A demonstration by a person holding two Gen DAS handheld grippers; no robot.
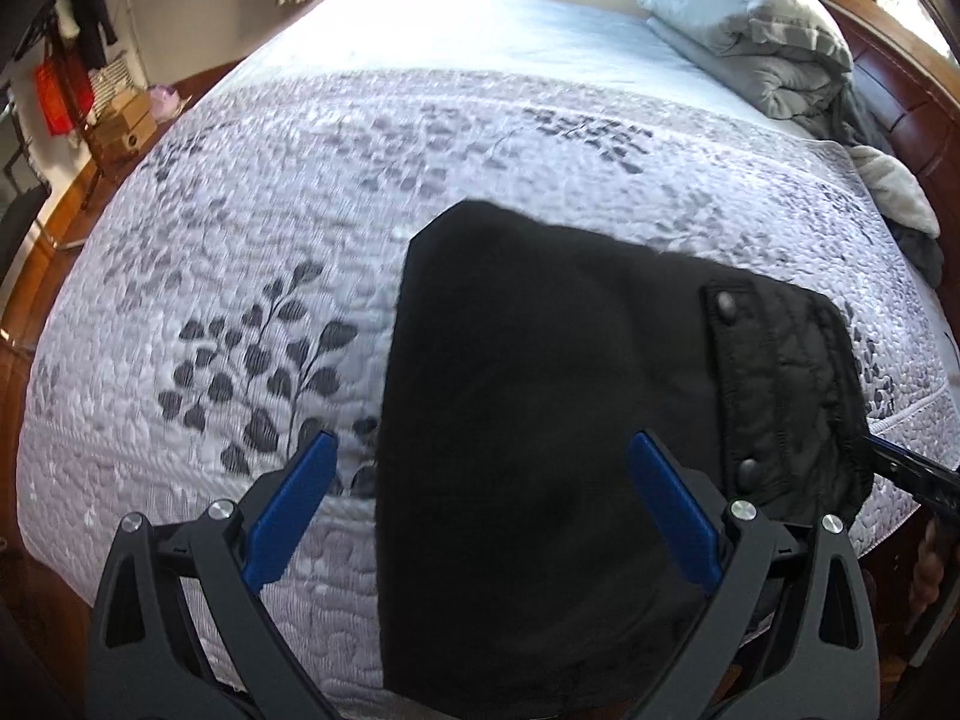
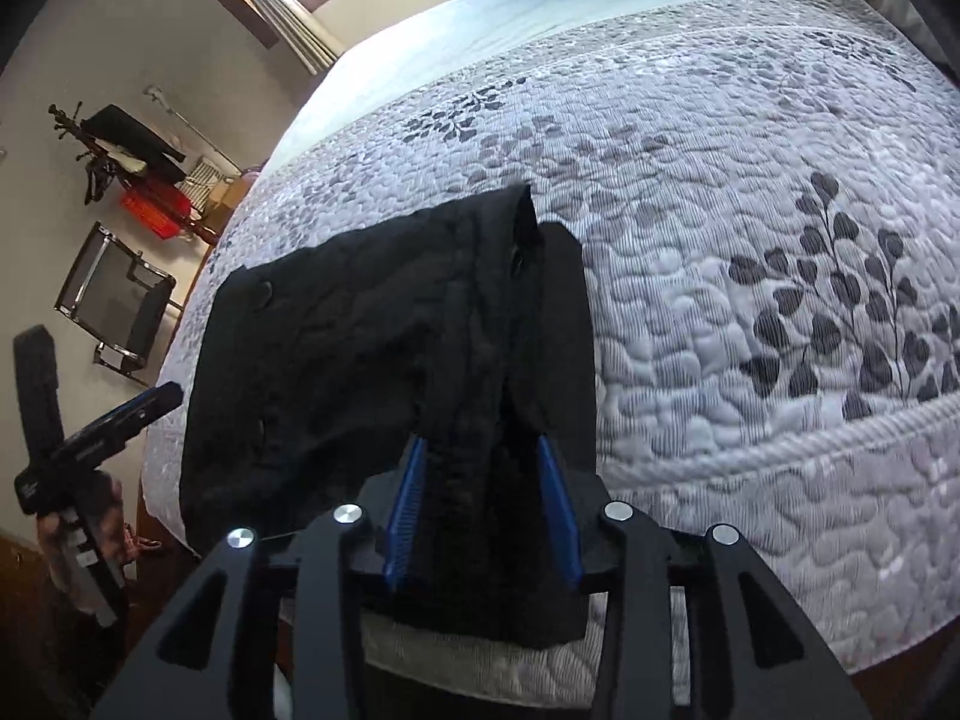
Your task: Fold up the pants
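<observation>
The black pants [image 1: 540, 420] are seen folded on the patterned quilt [image 1: 270, 240], filling the lower centre of both views near the bed's front edge. The left gripper [image 1: 483, 450] is held wide apart above the fabric, nothing clasped. The right gripper [image 2: 483, 450] is parted partway, a ridge of cloth lying between its blue pads [image 2: 408, 498]; whether they press it cannot be told.

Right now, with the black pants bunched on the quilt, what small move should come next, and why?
Probably draw the right claw back off the black pants: its blue fingers stand apart around a ridge of cloth, not pinching it. The left claw is already open above them, and the pants lie folded on the quilt.
</observation>
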